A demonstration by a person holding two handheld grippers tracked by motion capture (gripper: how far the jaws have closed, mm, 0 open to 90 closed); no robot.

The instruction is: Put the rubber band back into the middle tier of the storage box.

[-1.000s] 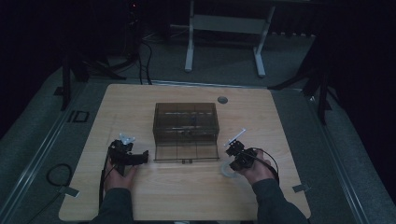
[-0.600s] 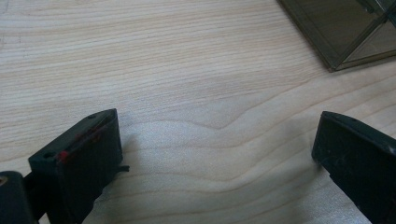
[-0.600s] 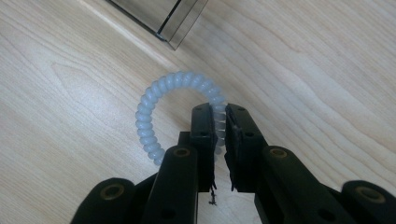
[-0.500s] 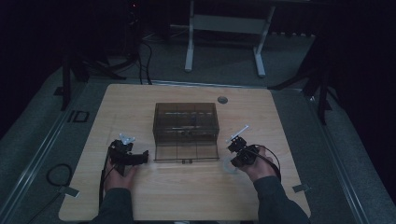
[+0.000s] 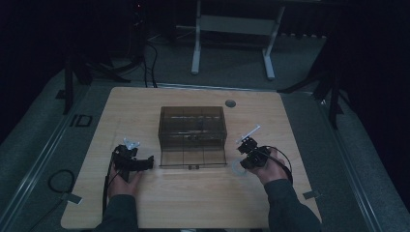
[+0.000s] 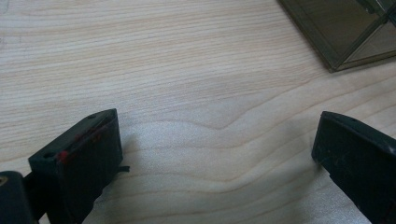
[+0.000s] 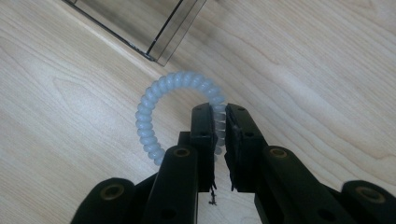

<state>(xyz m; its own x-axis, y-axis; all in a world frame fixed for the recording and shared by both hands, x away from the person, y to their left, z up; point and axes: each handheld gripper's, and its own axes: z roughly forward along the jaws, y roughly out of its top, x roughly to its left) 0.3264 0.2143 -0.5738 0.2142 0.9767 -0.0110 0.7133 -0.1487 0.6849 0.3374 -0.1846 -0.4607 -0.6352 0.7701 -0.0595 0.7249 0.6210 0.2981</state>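
Tabletop (image 5: 145,203), high view: one smoky clear box (image 5: 192,135), one left gripper (image 5: 133,162), one right gripper (image 5: 249,152), one pale ring beside the box's near right corner. Left gripper view: two fingers (image 6: 79,158) spread wide, nothing between them. Right gripper view: fingers (image 7: 203,140) pinch one pale blue coil hair tie (image 7: 154,112) at its rim, near the box corner.

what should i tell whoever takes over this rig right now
Right tool: shut on the pale blue spiral hair tie, low over the table, just right of the box's front corner.
Left tool: open, nothing between its jaws, resting on the table left of the box.
Smoky clear compartment box: mid-table.
Done: hair tie gripped.
Left: probably lift it and drop it into a box compartment; which one is unclear.
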